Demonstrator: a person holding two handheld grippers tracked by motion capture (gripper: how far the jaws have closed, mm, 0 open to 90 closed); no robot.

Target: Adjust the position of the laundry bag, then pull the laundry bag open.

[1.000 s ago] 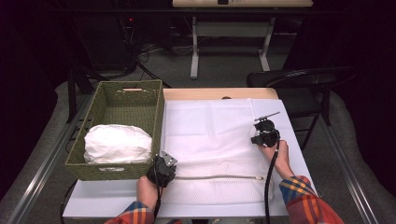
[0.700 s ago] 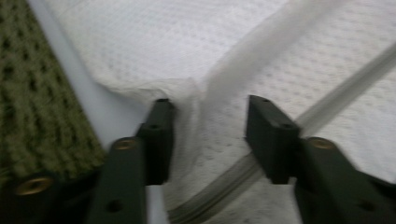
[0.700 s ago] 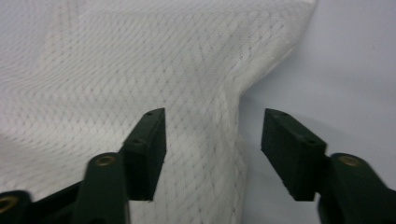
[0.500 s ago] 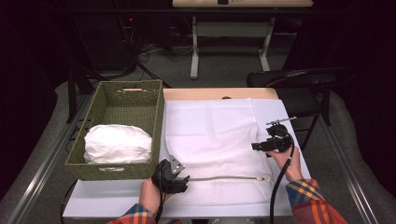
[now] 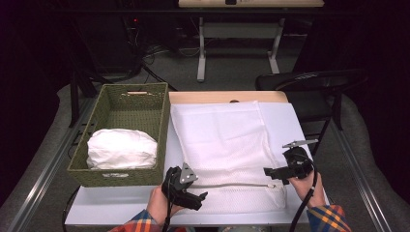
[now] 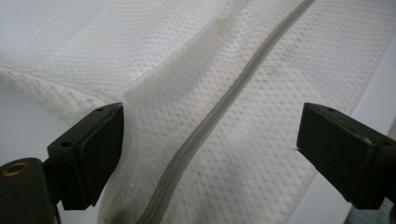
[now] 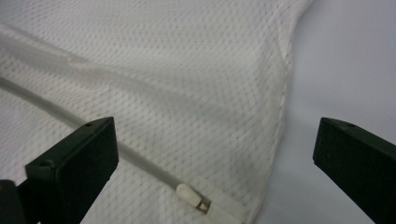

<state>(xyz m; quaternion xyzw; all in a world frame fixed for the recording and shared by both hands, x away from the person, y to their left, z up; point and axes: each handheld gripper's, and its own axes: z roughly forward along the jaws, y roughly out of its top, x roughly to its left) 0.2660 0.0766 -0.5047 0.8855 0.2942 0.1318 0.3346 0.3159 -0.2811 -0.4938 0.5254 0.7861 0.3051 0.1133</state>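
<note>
So over on the left there's the green wicker basket [image 5: 121, 140] with a white bundle [image 5: 122, 149] already sitting in it, and just beside it the white mesh laundry bag [image 5: 227, 145] is spread flat on the tabletop [image 5: 121, 212], zipper [image 5: 232, 185] running across its near end. Looks to us like we're at the lining-up step, both claws coming in on the zipper's two ends and nothing grabbed yet. Our left claw [image 5: 200, 195] is spread wide at the left end, one jaw right against a raised fold of mesh [image 6: 187, 74], zipper line [image 6: 219, 116] passing between the jaws, holding nothing. Our right claw [image 5: 267, 172] is wide open and empty too, with the zipper pull [image 7: 192, 196] low between its jaws near the bag's corner. Next move, we reckon: left pinches the fabric to anchor it, right drops onto that tiny pull, which needs careful aim
</note>
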